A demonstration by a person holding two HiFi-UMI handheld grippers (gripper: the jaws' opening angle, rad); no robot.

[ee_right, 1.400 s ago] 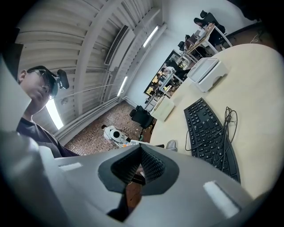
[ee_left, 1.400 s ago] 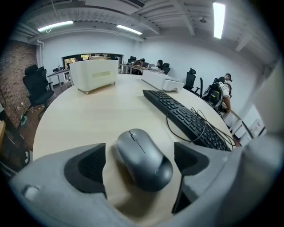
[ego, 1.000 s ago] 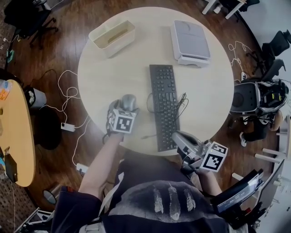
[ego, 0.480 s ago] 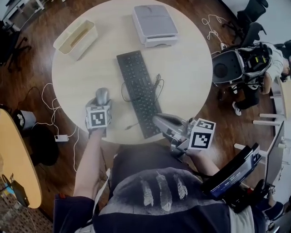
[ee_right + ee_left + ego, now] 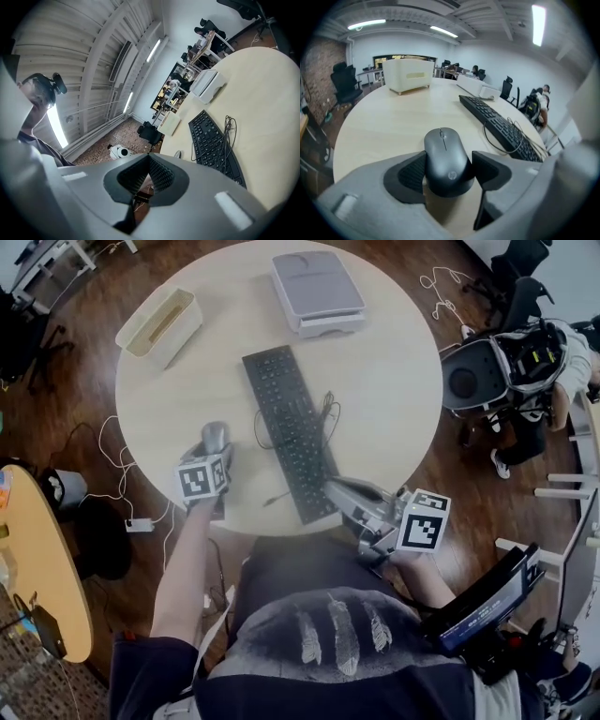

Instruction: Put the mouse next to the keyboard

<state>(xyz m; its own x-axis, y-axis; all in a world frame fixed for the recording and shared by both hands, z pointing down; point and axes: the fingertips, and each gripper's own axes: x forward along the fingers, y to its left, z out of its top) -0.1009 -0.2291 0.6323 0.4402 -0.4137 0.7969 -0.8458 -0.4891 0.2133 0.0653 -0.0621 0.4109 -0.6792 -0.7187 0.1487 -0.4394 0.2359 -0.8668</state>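
While the round counter (image 5: 394, 381) is bearing the keyboard (image 5: 286, 427) to the right of the left tool (image 5: 214, 450), that tool's jaws, having just been closing, are gripping the grey mouse (image 5: 446, 159) lying on the counter between them, and the right tool (image 5: 330, 487) is hovering shut and empty at the keyboard's near end.

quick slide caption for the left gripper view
Left gripper, jaws just closed onto the grey mouse on the round table, keyboard to its right.

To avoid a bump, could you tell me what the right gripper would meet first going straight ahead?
Probably the keyboard, its near end just ahead of the right gripper; height is unclear.
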